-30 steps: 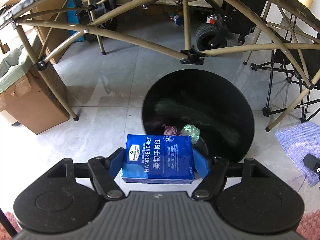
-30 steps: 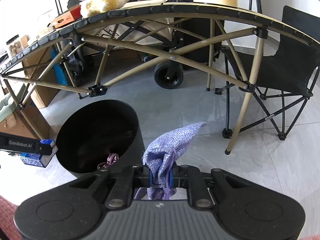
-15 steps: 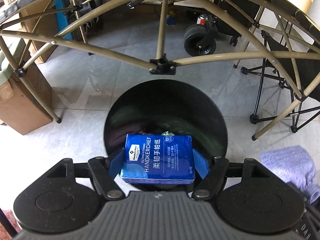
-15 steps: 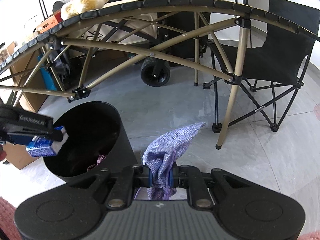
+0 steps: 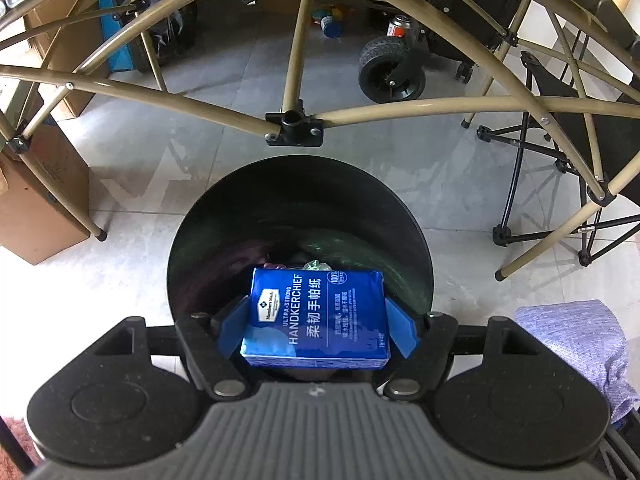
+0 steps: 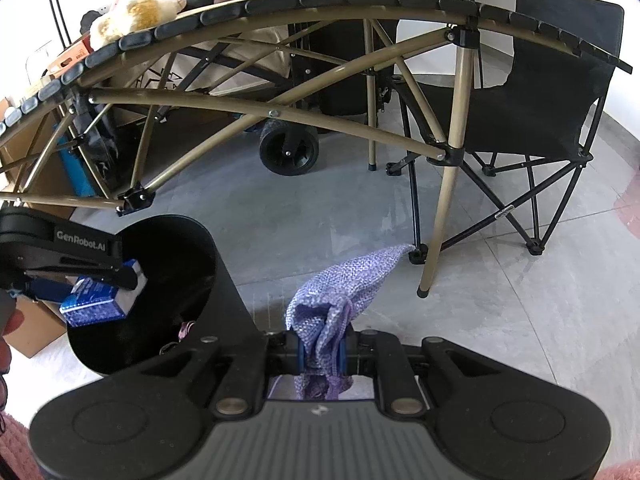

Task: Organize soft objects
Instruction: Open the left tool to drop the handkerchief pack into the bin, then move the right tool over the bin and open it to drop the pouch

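Observation:
My left gripper [image 5: 316, 320] is shut on a blue handkerchief tissue pack [image 5: 316, 316], its blue pads pressing both short sides. The pack hangs over the mouth of a round black bin [image 5: 300, 200], where a few small items lie at the bottom. In the right wrist view the same pack [image 6: 96, 304] and left gripper [image 6: 84, 276] hover over the bin [image 6: 224, 292]. My right gripper [image 6: 320, 350] is shut on a purple knitted cloth [image 6: 340, 288], which bunches up between the fingers; the cloth [image 5: 580, 344] also shows at the right of the left wrist view.
A tan folding table frame [image 5: 294, 124] arches over the grey tiled floor behind the bin. A black folding chair [image 6: 540, 92] stands at the right, a wheeled cart [image 6: 290, 152] behind. Cardboard boxes [image 5: 36, 200] sit at the left. A plush toy [image 6: 132, 16] lies on the tabletop.
My left gripper has carried the tissue pack sideways until it hangs over the middle of the bin's mouth. The right gripper keeps the purple cloth and has barely shifted.

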